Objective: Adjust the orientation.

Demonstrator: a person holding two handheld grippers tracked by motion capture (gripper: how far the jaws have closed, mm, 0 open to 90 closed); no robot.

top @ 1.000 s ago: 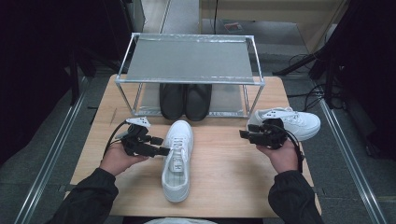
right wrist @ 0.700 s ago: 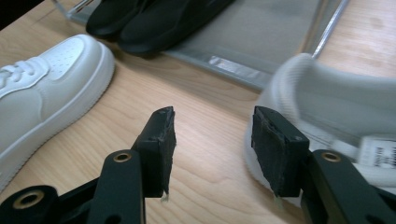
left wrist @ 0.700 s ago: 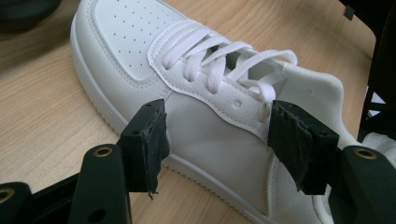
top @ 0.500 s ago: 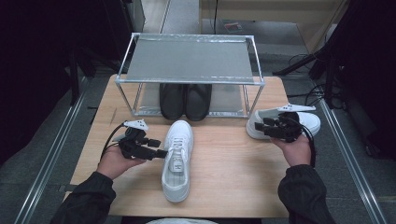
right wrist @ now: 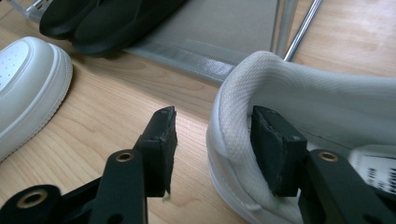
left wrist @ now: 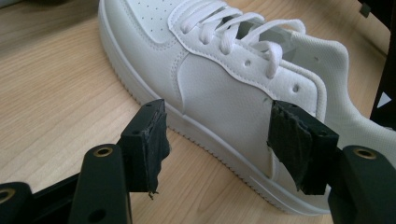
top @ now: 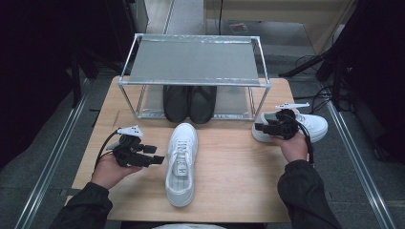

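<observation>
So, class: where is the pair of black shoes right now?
In the high view, the pair of black shoes sits centrally on the metal rack's lower shelf, just behind the white sneaker's toe.

White laced sneaker point(top: 181, 162) upright mid-table, toe toward the rack, second white sneaker point(top: 313, 125) upright at the table's right edge

A metal-framed rack point(top: 193, 62) with a grey top shelf is set at the far side of the wooden table point(top: 229, 167), and a pair of black shoes point(top: 189, 102) is placed side by side on its lower shelf, toes toward the near edge.
</observation>
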